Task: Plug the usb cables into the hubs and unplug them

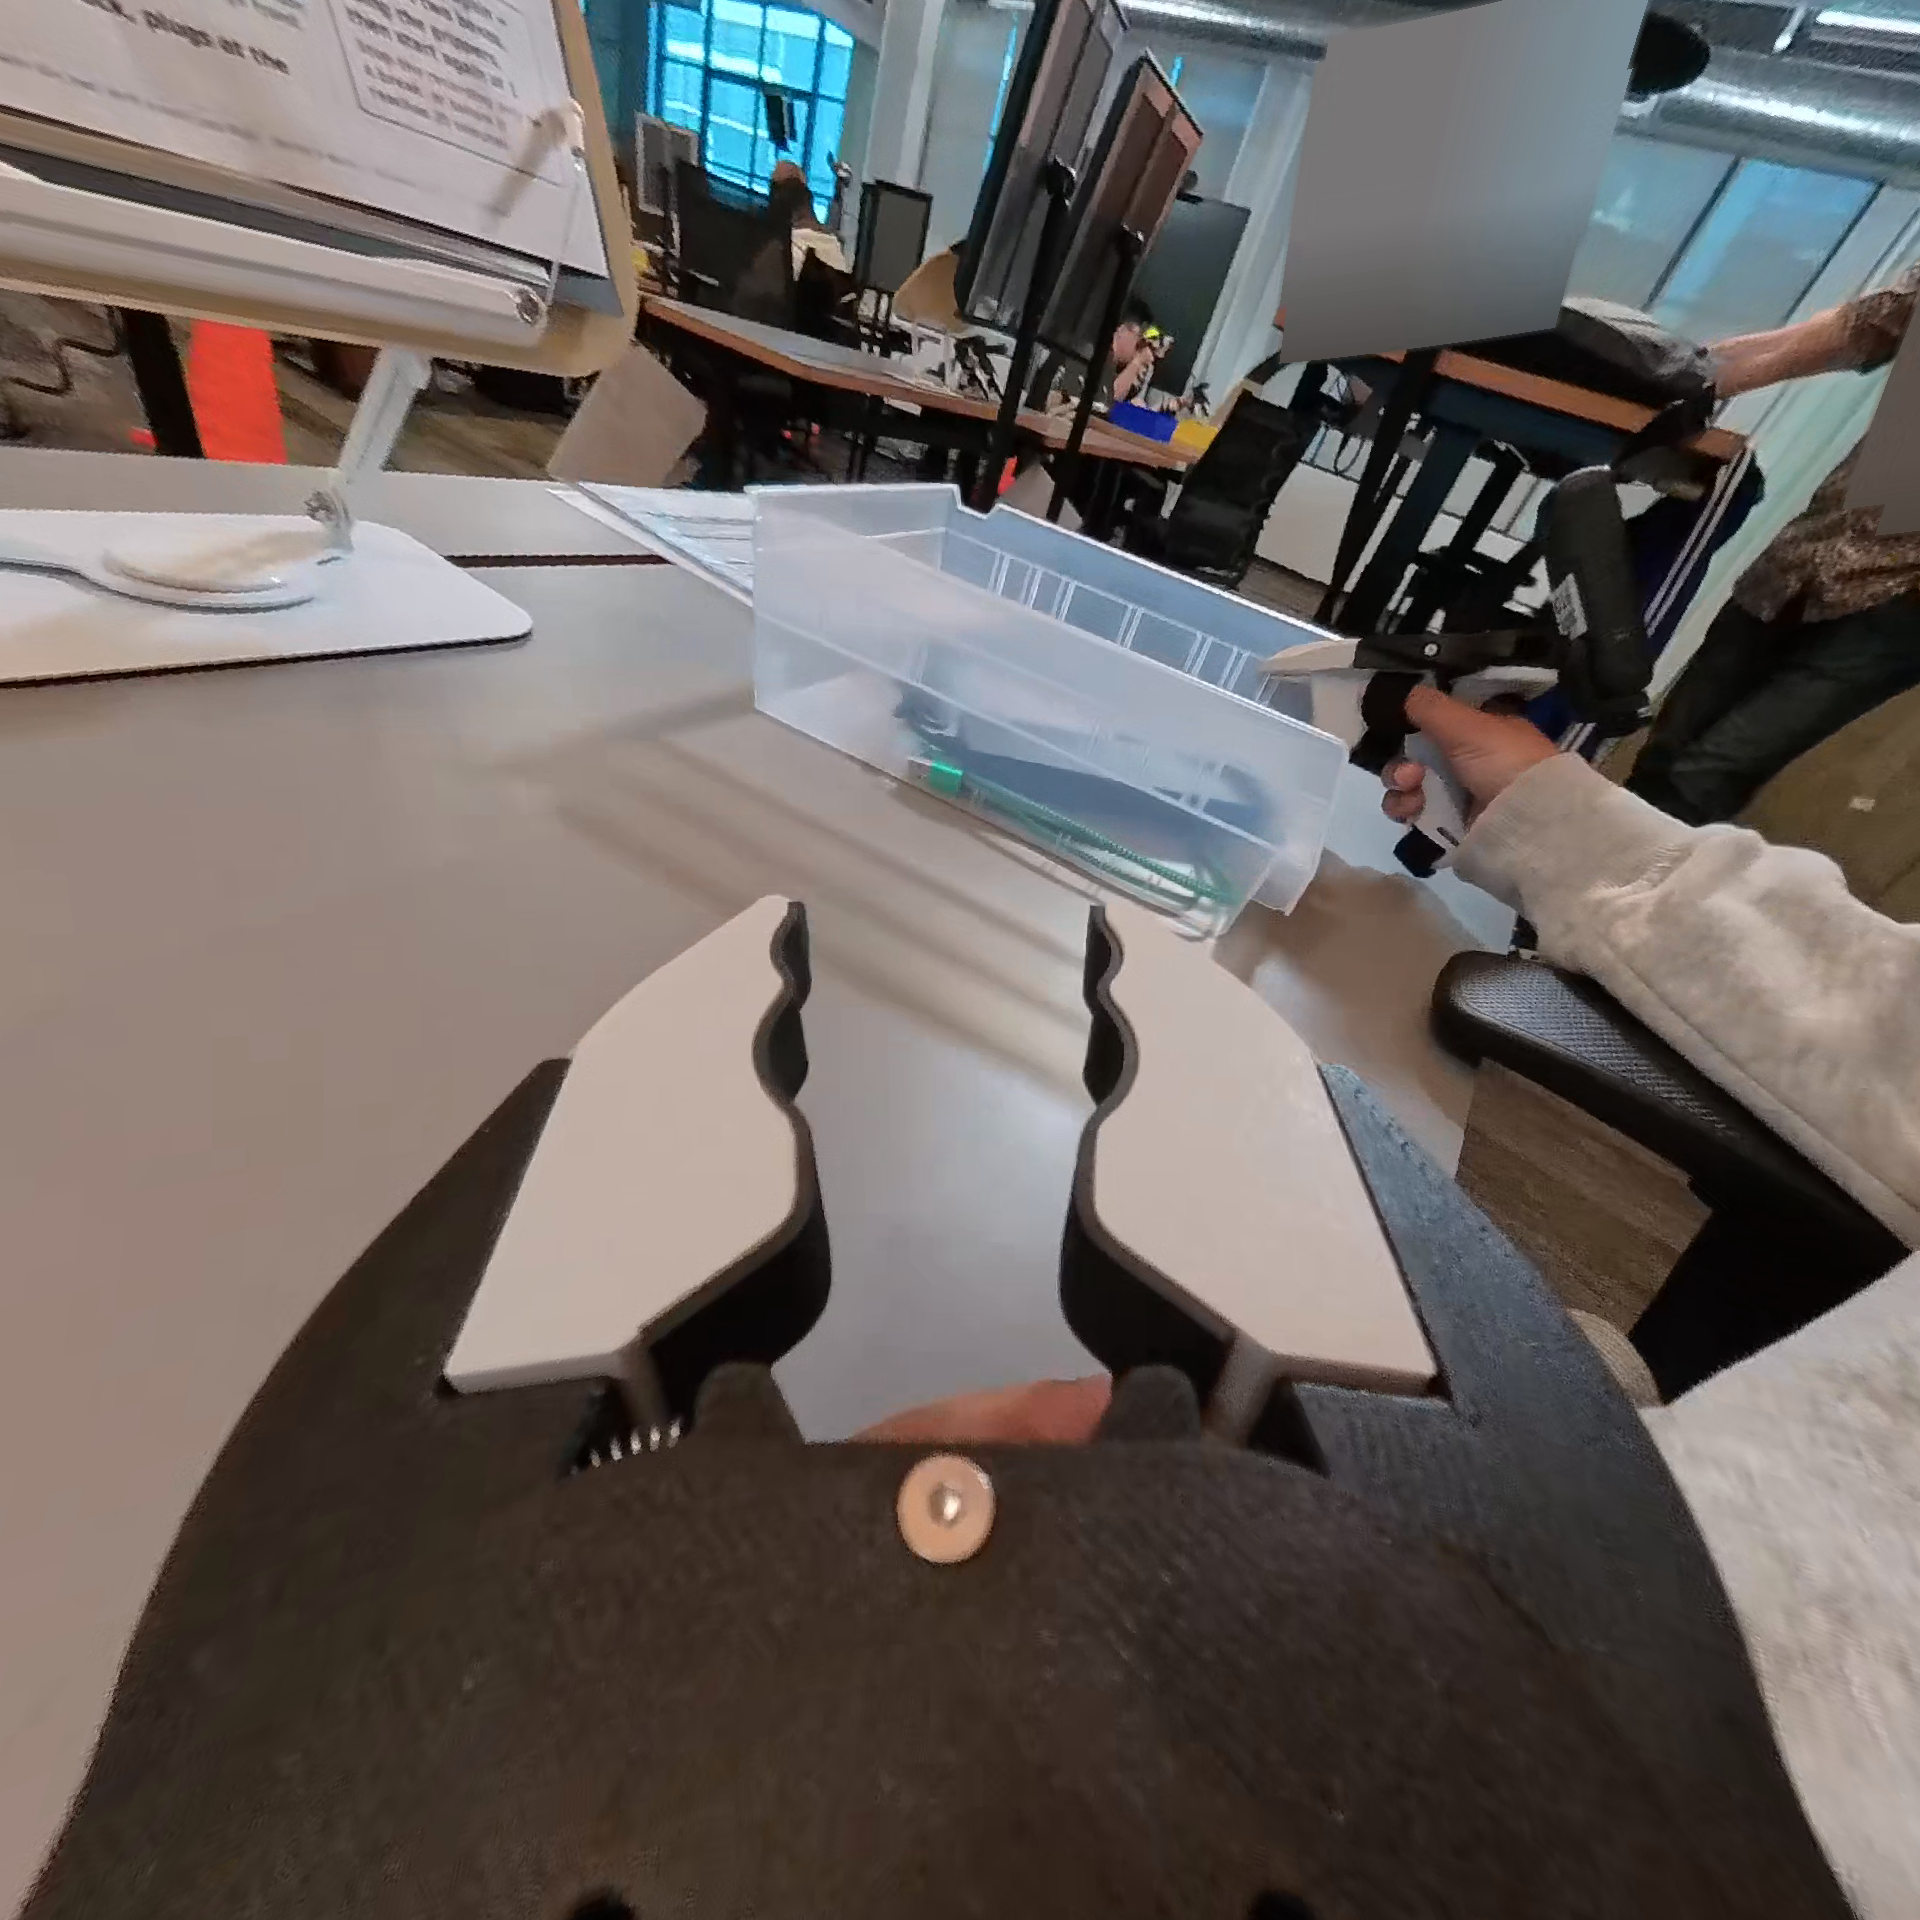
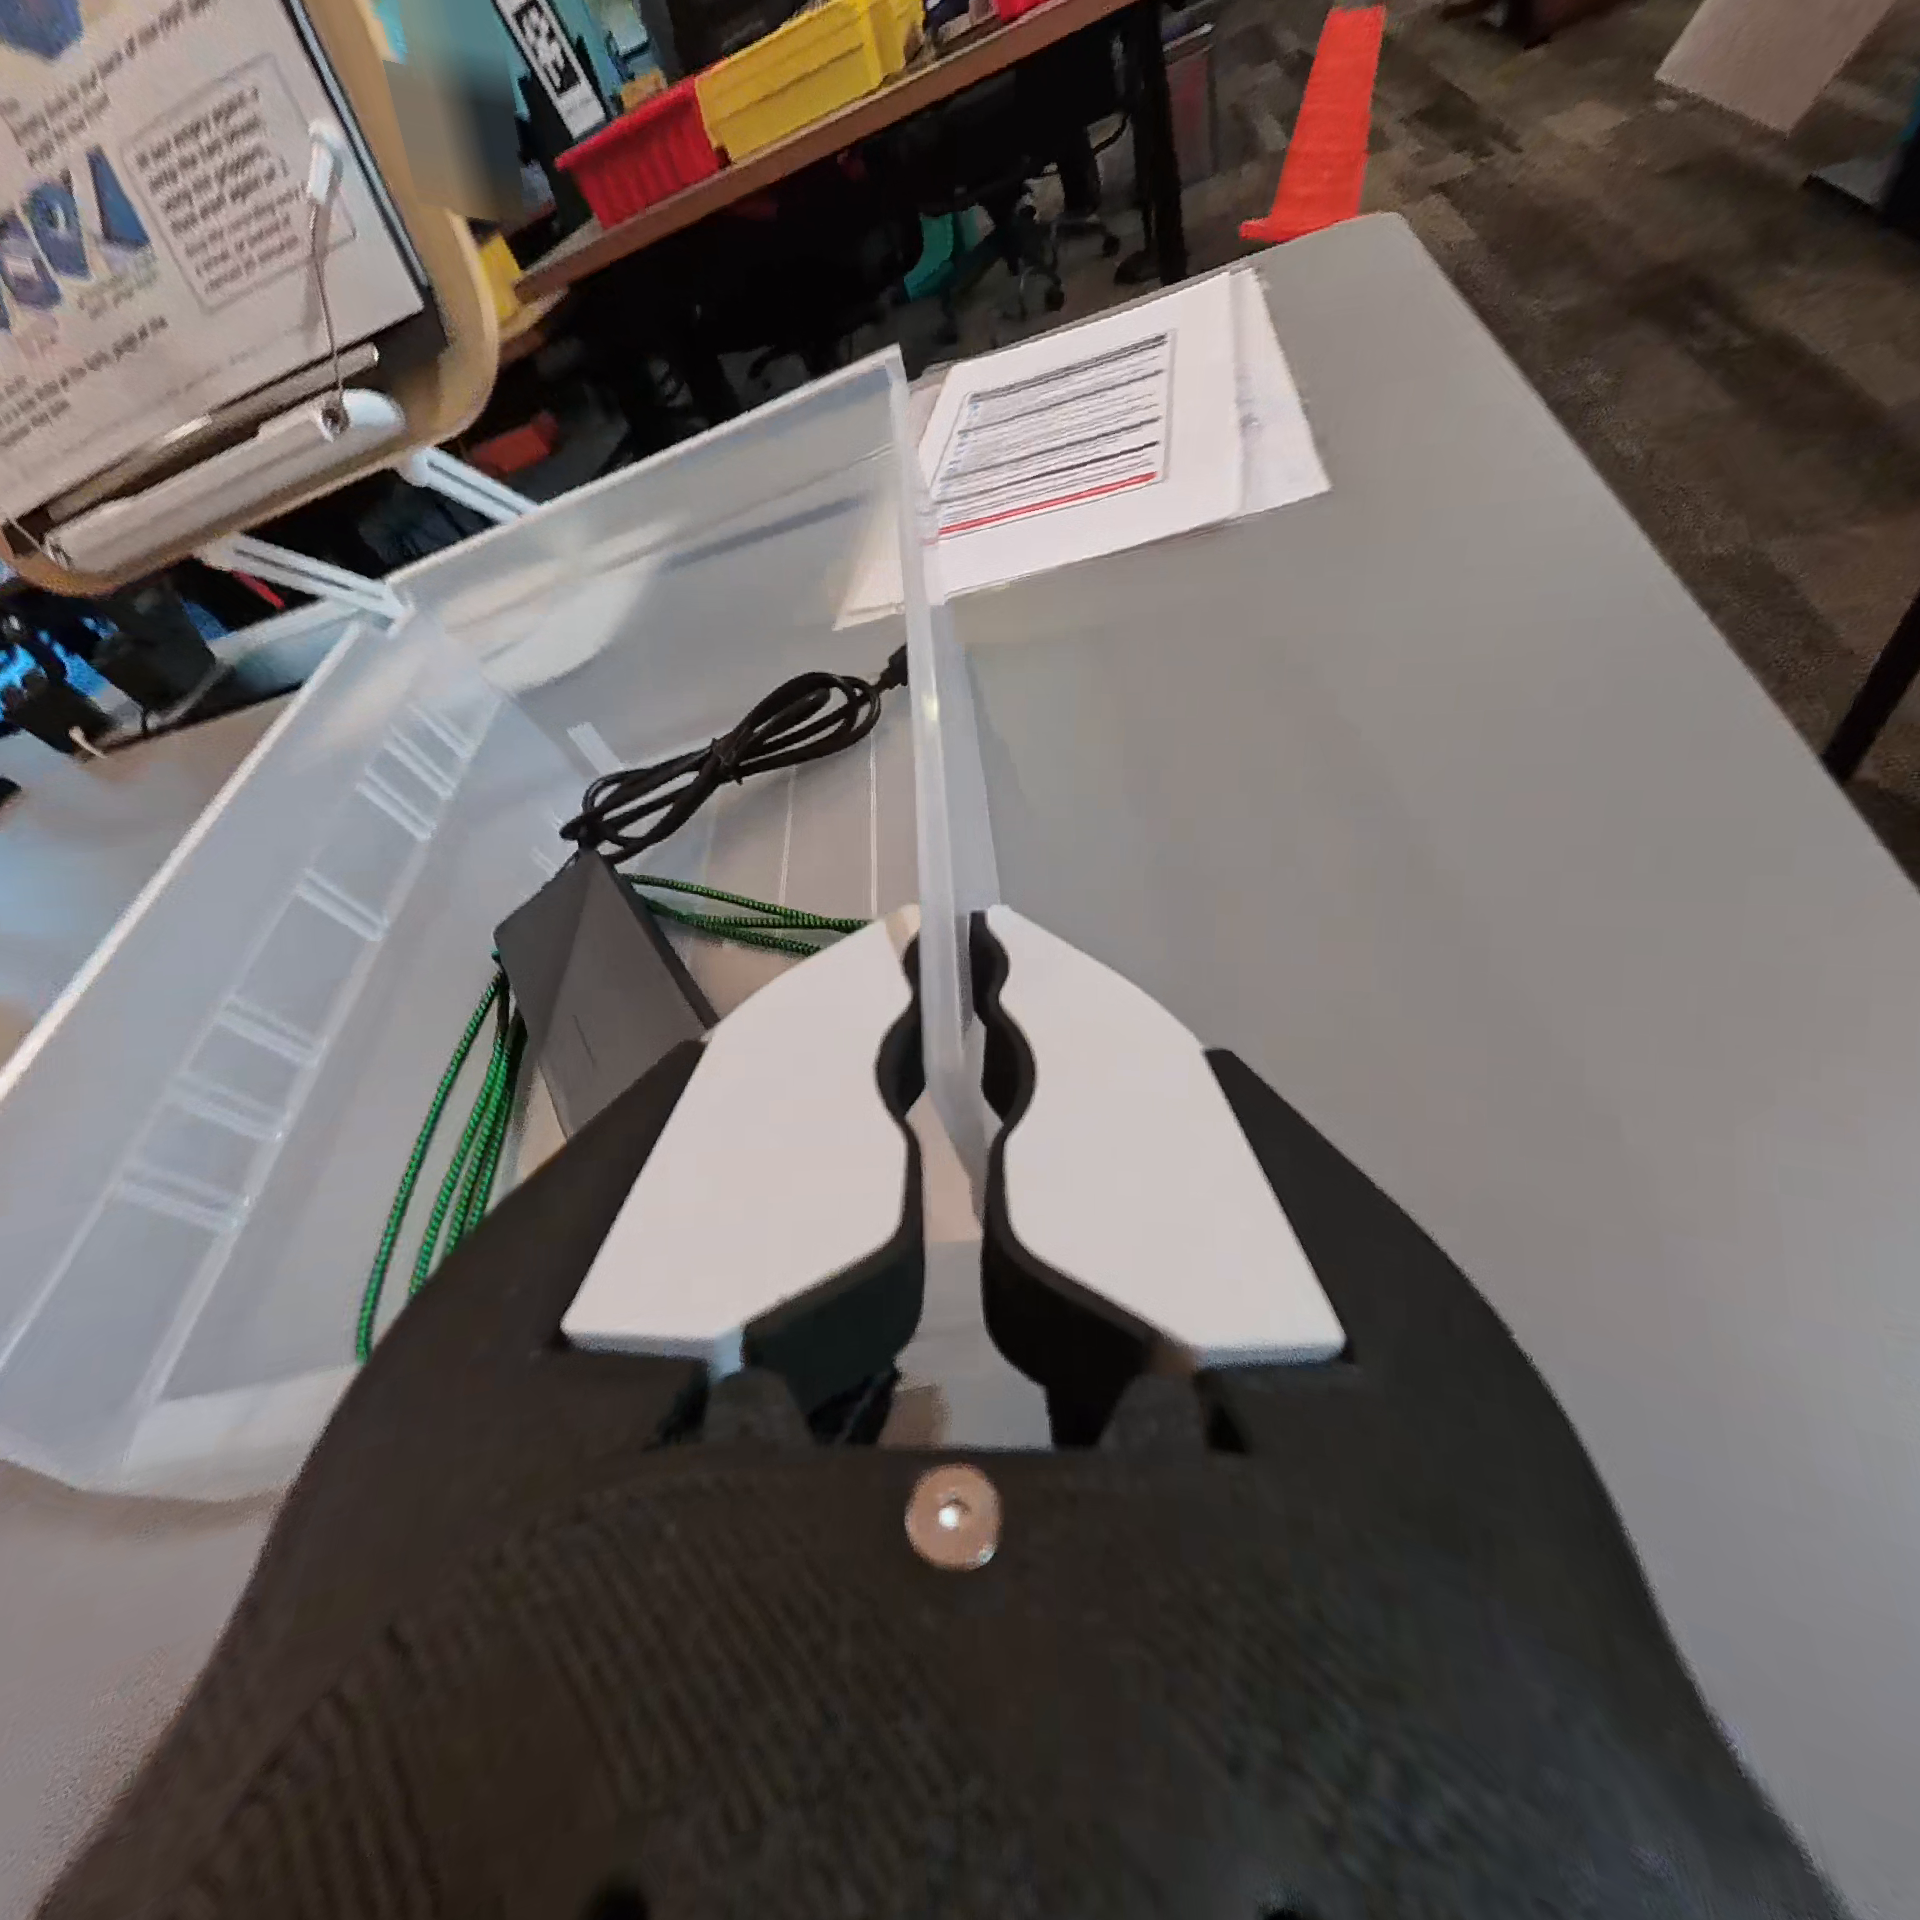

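Note:
A clear plastic bin (image 1: 1039, 665) is tilted above the grey table (image 1: 312, 935), held by its right wall. Inside lie a black hub (image 2: 592, 977), a green braided cable (image 2: 457, 1132) with a green plug (image 1: 943, 777), and a coiled black cable (image 2: 727, 758). My right gripper (image 2: 948, 935) is shut on the bin's side wall (image 2: 935, 727); it also shows far off in the left wrist view (image 1: 1309, 660). My left gripper (image 1: 940, 914) is open and empty, low over the table, short of the bin.
A white document stand (image 1: 260, 582) with printed sheets stands at the back left. Papers (image 2: 1101, 447) lie on the table beyond the bin. A black chair armrest (image 1: 1621, 1081) is at the table's right edge. An orange cone (image 2: 1320, 135) stands on the floor.

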Tool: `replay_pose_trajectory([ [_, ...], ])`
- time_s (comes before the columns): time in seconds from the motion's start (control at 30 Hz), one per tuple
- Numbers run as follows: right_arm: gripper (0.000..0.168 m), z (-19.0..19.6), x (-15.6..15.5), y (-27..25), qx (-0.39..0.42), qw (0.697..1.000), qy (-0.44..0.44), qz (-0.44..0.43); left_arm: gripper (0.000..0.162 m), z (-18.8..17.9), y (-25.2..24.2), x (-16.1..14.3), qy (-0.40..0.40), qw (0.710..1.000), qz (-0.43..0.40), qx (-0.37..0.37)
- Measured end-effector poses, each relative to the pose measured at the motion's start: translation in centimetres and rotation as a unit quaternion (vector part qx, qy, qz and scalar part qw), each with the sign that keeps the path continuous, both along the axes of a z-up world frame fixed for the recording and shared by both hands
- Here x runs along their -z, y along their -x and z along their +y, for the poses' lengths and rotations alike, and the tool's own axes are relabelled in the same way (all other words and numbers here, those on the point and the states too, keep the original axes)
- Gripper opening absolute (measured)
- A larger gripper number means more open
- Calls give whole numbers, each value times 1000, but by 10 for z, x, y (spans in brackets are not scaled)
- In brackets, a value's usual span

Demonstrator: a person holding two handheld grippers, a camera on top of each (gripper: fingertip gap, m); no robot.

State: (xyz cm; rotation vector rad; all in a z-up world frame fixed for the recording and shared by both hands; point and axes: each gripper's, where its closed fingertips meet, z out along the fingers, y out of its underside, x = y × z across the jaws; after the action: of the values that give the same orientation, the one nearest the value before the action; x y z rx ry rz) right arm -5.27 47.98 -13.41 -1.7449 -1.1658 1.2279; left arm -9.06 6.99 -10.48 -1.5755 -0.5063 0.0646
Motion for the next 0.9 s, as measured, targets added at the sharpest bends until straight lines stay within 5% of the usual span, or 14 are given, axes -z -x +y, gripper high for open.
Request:
replay_pose_trajectory([
  [0.03,5,6,0,-5,4,1000,4,5,53,1,-1,0,-2,1000,-4,5],
  [0.53,7,48,0,-41,64,998,-9,13,52,0,7,2,-14,999,-34,7],
  [0.63,31,63,-10,-50,121,992,-41,22,52,1,7,3,-11,999,-30,6],
  [0.77,34,41,-87,-65,168,967,-153,118,34,1,5,6,-5,999,-40,24],
  [0.9,19,-76,-167,-50,49,941,-182,282,24,-13,25,7,-14,997,-75,0],
])
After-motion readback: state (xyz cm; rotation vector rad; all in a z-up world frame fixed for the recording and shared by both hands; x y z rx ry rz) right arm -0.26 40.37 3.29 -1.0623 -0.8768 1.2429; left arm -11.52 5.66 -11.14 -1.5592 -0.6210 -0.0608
